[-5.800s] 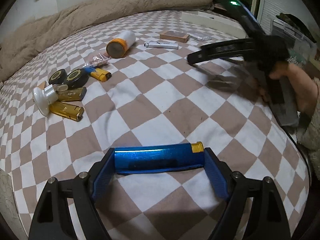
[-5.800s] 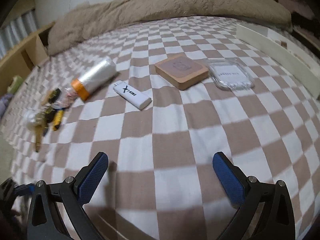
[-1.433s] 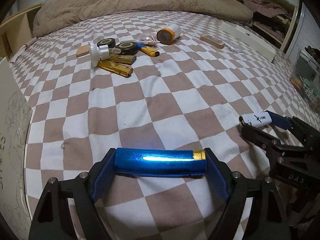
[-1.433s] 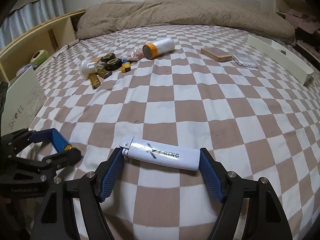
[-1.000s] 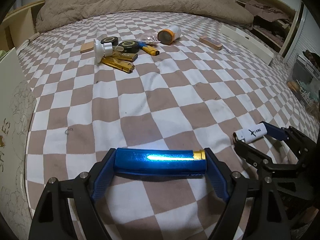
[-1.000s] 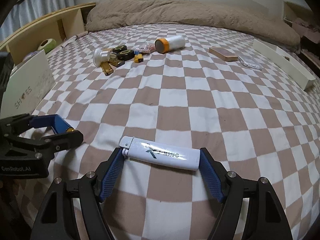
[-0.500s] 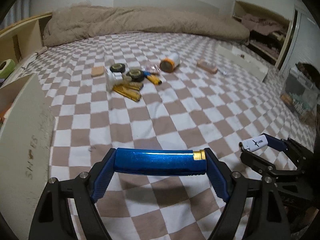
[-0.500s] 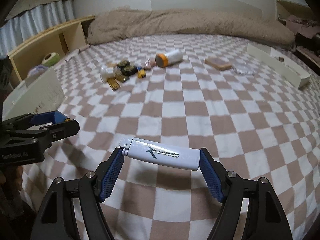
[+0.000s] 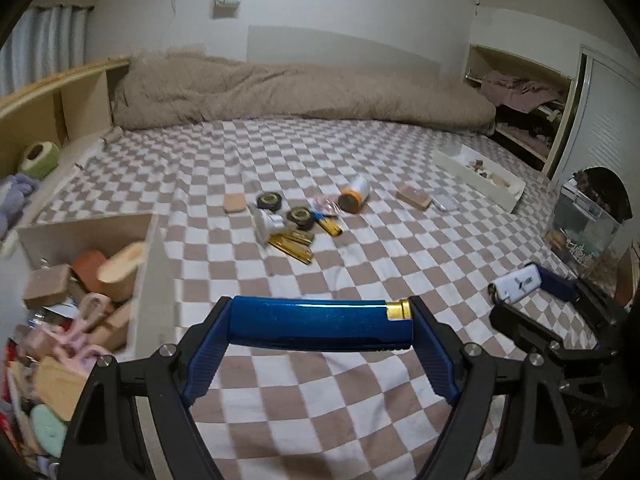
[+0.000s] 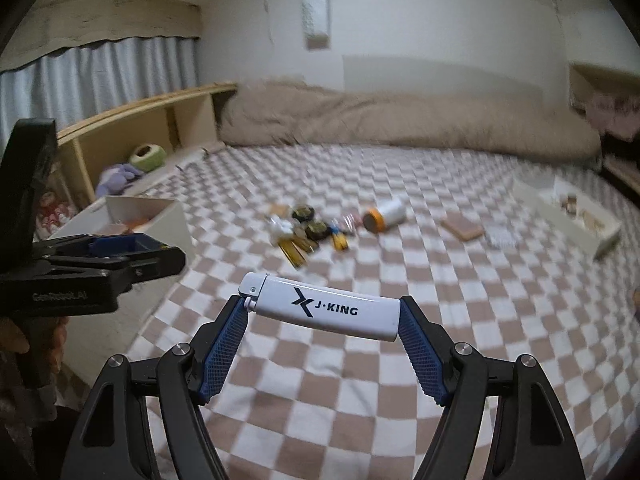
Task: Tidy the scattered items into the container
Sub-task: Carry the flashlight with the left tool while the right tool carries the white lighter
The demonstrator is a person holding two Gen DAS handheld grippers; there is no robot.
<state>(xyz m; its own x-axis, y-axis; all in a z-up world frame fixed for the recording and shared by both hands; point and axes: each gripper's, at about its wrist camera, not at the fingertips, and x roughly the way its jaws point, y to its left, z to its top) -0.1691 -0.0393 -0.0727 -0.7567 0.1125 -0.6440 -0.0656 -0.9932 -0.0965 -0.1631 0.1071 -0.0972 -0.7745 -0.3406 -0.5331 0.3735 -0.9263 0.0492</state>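
Note:
My left gripper (image 9: 320, 326) is shut on a blue lighter (image 9: 320, 322) with a gold tip, held crosswise above the checked bed. My right gripper (image 10: 322, 314) is shut on a white J-KING lighter (image 10: 324, 312), also lifted off the bed; it shows at the right of the left wrist view (image 9: 518, 286). The white box (image 9: 154, 264), holding several wooden and pastel items, stands at the bed's left edge, left of my left gripper; it also shows in the right wrist view (image 10: 172, 216). My left gripper appears at the left in the right wrist view (image 10: 132, 246).
Scattered items lie mid-bed: two black-gold tins (image 9: 300, 216), gold lighters (image 9: 292, 246), a yellow lighter (image 9: 330, 228), an orange-capped white bottle (image 9: 354, 196), a wooden block (image 9: 414, 196), a clear case (image 9: 446, 202). A long white tray (image 9: 480, 178) lies at the right. A beige duvet (image 9: 300, 92) lies behind.
Both grippers have risen and pulled back from the bed with their lighters. The left view has swung so the white box's inside now shows at the left.

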